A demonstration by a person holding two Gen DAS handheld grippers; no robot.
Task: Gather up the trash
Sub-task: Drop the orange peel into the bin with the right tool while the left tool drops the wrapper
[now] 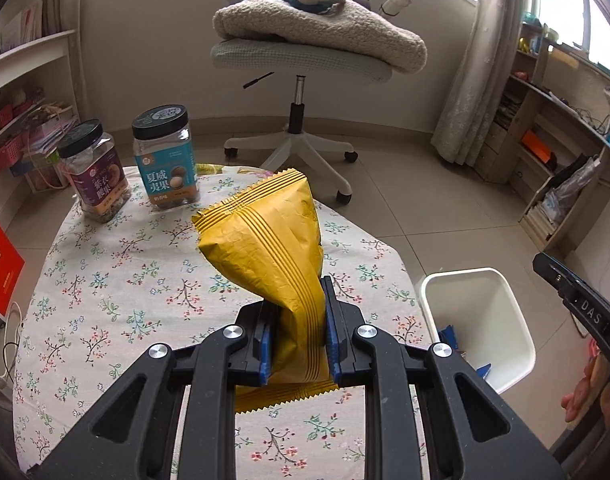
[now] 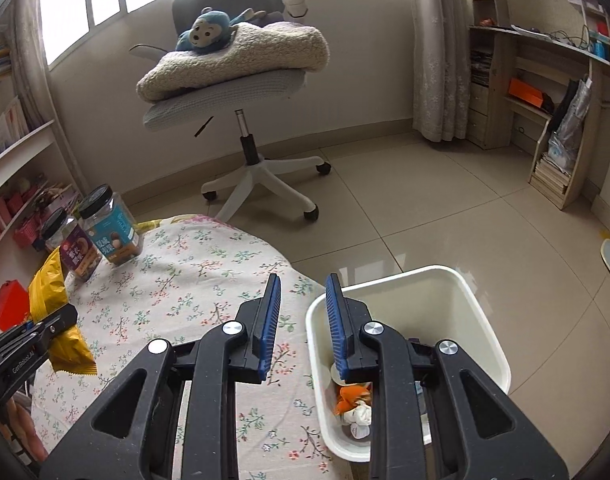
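The left hand-held gripper (image 1: 297, 332) pinches the yellow snack bag (image 1: 273, 236) above the counter (image 1: 105, 280); the right hand-held gripper (image 2: 301, 320) hangs open. The slick, puffy bag could slip free before the bin (image 1: 481, 276) beside the counter's right edge.

Left wrist view: looks forward and down along the left gripper (image 1: 297, 320), low and close over the floral tablecloth (image 1: 117, 280); white bin (image 1: 517, 320) at lower right.
Right wrist view: set further right, facing the same way, over the table edge and bin (image 2: 481, 320).
Shared: office chair (image 1: 301, 60) (image 2: 225, 92) at top centre, both jars, tablecloth (image 2: 177, 280), bin.
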